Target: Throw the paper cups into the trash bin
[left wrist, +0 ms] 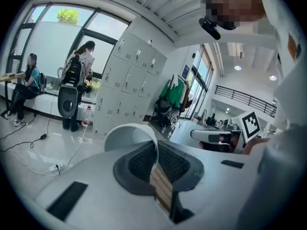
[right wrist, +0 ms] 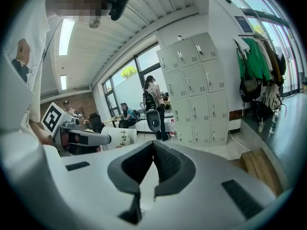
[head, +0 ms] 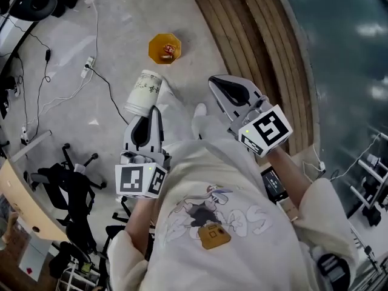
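Observation:
My left gripper (head: 153, 111) is shut on the rim of a white paper cup (head: 143, 92) with dark print, held in the air above the floor. In the left gripper view the cup's wall (left wrist: 129, 135) is pinched between the pads of the left gripper (left wrist: 156, 158). An orange bin (head: 164, 48) with something small inside stands on the floor ahead of the cup. My right gripper (head: 219, 85) hangs to the right, shut and with nothing in it. In the right gripper view the closed right gripper (right wrist: 152, 146) points past the held cup (right wrist: 122, 138).
Wooden planks (head: 260, 41) run along the floor on the right, beside a dark glass surface. Cables and a power strip (head: 88, 64) lie on the left floor. A black office chair (head: 73, 187) stands lower left. Grey lockers (right wrist: 199, 90) and people are farther off.

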Demonstrator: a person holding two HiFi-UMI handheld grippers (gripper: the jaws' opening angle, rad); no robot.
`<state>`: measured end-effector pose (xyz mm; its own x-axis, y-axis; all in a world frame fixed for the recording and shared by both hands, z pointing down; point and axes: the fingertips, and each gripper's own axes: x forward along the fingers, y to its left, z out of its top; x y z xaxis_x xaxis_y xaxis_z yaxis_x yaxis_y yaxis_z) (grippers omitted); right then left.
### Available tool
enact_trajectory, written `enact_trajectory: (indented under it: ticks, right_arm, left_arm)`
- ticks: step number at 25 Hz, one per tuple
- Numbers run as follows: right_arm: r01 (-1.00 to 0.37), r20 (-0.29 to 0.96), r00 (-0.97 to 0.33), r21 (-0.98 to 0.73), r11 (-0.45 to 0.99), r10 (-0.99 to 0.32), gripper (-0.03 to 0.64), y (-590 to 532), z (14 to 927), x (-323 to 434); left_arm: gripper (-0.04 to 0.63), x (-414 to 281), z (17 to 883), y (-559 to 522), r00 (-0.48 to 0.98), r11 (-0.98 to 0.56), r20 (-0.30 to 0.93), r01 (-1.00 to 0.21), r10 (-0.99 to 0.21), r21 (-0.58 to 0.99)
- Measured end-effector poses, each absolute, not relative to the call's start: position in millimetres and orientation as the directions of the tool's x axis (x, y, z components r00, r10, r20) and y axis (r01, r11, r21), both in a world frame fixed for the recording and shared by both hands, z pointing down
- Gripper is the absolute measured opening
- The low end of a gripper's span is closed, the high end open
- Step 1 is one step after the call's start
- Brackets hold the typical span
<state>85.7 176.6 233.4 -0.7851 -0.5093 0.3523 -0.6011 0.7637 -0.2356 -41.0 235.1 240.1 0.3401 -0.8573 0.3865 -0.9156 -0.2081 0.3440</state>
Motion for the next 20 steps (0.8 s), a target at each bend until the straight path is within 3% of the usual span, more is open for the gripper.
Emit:
enact_trajectory:
  ticks: [6,11,20]
  right_arm:
    - [-0.603,0.412,-0.759,-0.152,0.783,-0.504,0.008,104.2,234.2,31.8]
    - [-0.66,0.484,-0.709,-0.198,0.724,-0.514,0.006,60.4,271.1,8.3]
    - [-0.608,0.509,-0.743,-0.242,0.756,-0.435,0.008,-0.3,348.5,-17.0]
  left_arm:
    - [0.023,-93.8,281.2,151.6,0.374,-0.2,0.435,-0.897,-0.819,0.394]
    - [0.023,-130.4,330.5,106.6,0.371,-0.152,0.493,-0.891,-0.787,0.429]
    - [0.023,-137.2,412.0,38.2,0.382,-0.139,0.55,-0.892,-0.743,0.431]
